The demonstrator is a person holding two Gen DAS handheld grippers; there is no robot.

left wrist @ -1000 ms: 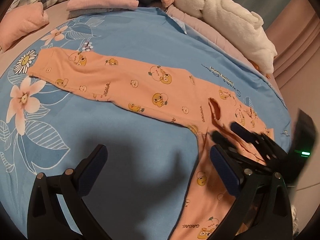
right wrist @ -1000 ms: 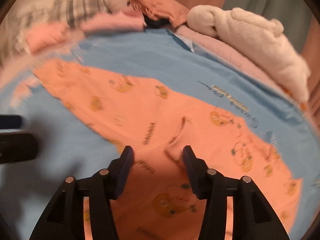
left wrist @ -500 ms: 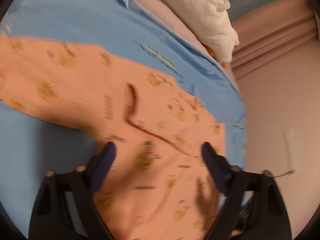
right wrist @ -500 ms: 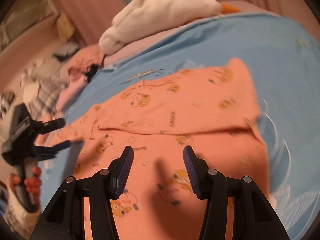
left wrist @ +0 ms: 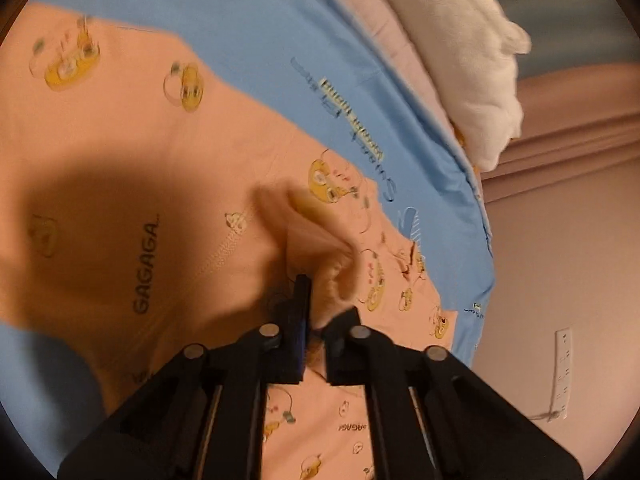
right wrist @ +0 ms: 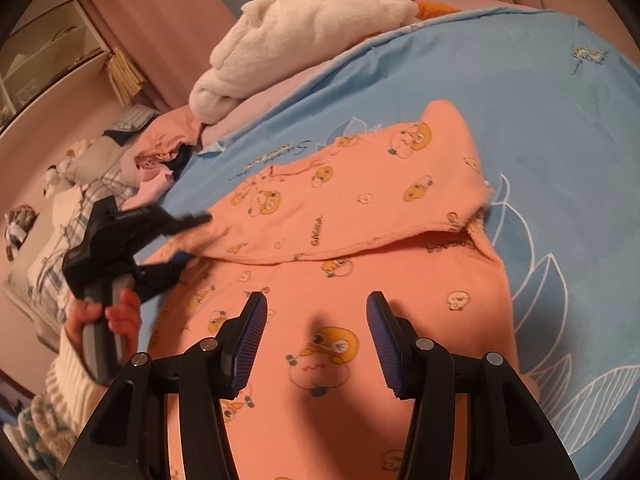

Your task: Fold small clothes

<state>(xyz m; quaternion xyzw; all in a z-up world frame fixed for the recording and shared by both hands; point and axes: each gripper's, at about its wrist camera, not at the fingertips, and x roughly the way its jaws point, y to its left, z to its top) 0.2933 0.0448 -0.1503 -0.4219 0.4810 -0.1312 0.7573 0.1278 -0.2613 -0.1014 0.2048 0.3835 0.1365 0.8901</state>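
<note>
Bare blue sheet [right wrist: 540,128] lies open on the far and right sides of the orange pajama [right wrist: 360,240], free to pass over. A white plush blanket [right wrist: 304,36] and a heap of clothes [right wrist: 160,148] crowd the bed's far-left edge. The left gripper [right wrist: 192,236], pinching pajama fabric, blocks the left side.

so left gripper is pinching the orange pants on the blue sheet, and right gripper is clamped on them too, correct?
Not quite. The left gripper does pinch the orange pants on the blue sheet, but the right wrist view shows the right gripper open above the fabric, gripping nothing.
</note>
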